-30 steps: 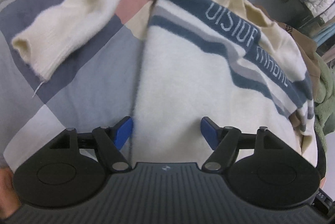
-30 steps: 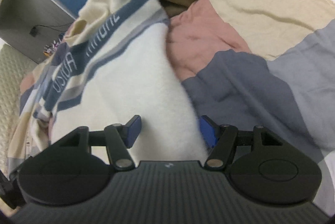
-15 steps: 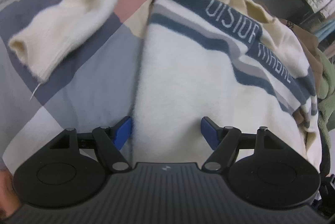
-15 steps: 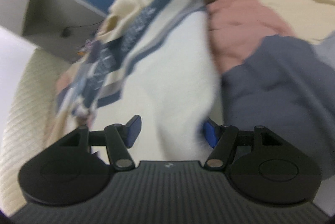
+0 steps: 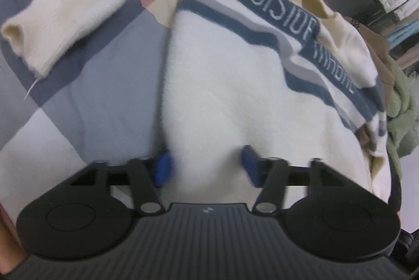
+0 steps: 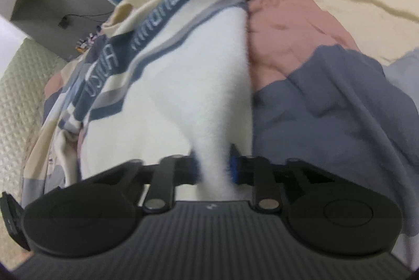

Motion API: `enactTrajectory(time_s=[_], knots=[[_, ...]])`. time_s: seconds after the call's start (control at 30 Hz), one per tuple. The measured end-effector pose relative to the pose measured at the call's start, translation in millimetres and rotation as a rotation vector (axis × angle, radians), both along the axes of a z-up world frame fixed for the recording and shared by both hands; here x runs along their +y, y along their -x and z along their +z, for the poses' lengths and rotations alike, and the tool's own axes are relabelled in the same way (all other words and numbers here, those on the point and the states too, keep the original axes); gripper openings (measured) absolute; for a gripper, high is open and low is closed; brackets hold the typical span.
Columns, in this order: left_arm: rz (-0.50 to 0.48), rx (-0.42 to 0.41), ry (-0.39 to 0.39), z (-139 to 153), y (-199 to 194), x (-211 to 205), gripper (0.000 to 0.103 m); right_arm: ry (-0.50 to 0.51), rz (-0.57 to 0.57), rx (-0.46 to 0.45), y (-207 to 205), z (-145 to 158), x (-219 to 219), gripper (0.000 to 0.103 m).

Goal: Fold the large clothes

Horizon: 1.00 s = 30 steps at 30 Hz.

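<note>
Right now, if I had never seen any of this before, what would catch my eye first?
First, the fluffy cream sweater with dark blue and grey stripes, spread over a patchwork bedcover of grey, pink and beige blocks, one sleeve flung out at upper left. Then the black tools at the bottom: the right gripper has its jaws closing on a bunched fold of the hem, while the left gripper has its jaws closing around the hem's other corner.

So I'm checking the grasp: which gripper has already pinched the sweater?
The right gripper: its closing jaws squeeze a bunched fold of the sweater. The left gripper, also closing, only straddles flat fabric.
</note>
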State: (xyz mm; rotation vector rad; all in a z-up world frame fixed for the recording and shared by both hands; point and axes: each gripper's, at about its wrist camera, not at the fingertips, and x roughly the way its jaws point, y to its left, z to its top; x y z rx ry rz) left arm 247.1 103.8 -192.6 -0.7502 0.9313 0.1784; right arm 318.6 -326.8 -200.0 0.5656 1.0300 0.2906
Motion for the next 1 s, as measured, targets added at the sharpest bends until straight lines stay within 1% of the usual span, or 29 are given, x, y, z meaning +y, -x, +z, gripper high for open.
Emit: enactTrajectory(time_s=[0.07, 0.1, 0.17, 0.3, 0.37, 0.43, 0.5, 0.6, 0.73, 0.8, 0.87, 0.9, 0.93, 0.97, 1.0], knots=[[-0.022, -0.016, -0.007, 7, 3, -1, 0.024, 0.011, 0.031, -0.036, 6, 8, 4, 0.016], [-0.020, -0.022, -0.002, 11, 6, -1, 0.021, 0.010, 0.039, -0.049, 9, 13, 4, 0.015], [-0.029, -0.051, -0.002, 23, 15, 1, 0.016, 0.015, 0.056, -0.071, 15, 26, 5, 0.014], [-0.069, -0.094, -0.037, 52, 37, 0, 0.014, 0.048, 0.106, -0.138, 32, 63, 3, 0.014], [-0.082, -0.102, -0.066, 67, 49, 0, 0.013, 0.097, 0.138, -0.144, 44, 81, 3, 0.014], [-0.094, -0.098, -0.080, 76, 57, -2, 0.013, 0.136, 0.163, -0.146, 52, 93, 2, 0.013], [-0.116, -0.072, -0.093, 78, 60, -5, 0.013, 0.172, 0.178, -0.120, 58, 97, 2, 0.013], [-0.131, -0.014, -0.109, 70, 58, -8, 0.013, 0.229, 0.194, -0.057, 62, 86, 3, 0.014], [-0.110, 0.047, -0.068, 53, 46, 4, 0.014, 0.271, 0.164, 0.025, 54, 60, 6, 0.014], [-0.099, 0.053, -0.054, 46, 44, 7, 0.014, 0.259, 0.152, 0.032, 55, 56, 8, 0.016], [-0.085, 0.051, -0.045, 44, 44, 9, 0.017, 0.267, 0.160, 0.019, 54, 56, 11, 0.017], [-0.079, 0.049, -0.038, 43, 44, 10, 0.020, 0.266, 0.160, 0.010, 54, 56, 12, 0.018], [-0.070, 0.050, -0.030, 43, 43, 13, 0.028, 0.264, 0.157, 0.000, 55, 57, 10, 0.020], [-0.063, 0.047, -0.024, 42, 45, 14, 0.041, 0.266, 0.151, -0.010, 56, 58, 10, 0.021], [-0.059, 0.039, -0.020, 41, 45, 14, 0.049, 0.270, 0.144, -0.021, 56, 59, 9, 0.024]])
